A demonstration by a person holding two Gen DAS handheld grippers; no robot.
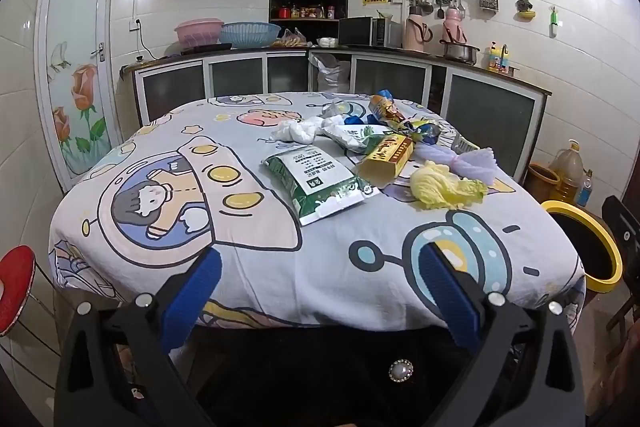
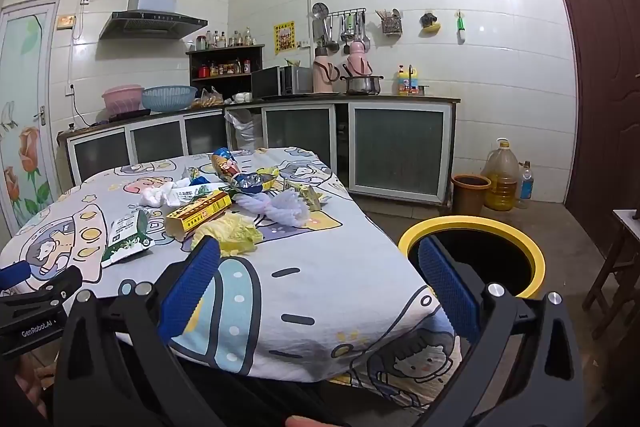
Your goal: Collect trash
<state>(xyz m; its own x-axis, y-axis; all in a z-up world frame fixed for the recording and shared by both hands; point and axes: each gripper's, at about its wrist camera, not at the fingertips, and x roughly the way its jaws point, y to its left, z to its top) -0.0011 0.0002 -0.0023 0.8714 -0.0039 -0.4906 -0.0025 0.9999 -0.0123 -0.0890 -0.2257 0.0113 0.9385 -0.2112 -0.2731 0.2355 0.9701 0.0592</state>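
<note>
Trash lies on a round table with a cartoon cloth: a green and white bag, a yellow carton, a cabbage leaf, a purple foam net, crumpled tissue and snack wrappers. A black bin with a yellow rim stands on the floor right of the table. My left gripper is open and empty at the near table edge. My right gripper is open and empty, between the table's right edge and the bin. The carton and leaf lie beyond it.
Kitchen counters with basins, microwave and pot run along the back wall. An oil jug, a brown pot and a bottle stand on the floor. A wooden stool is at the right. A red stool is at the left.
</note>
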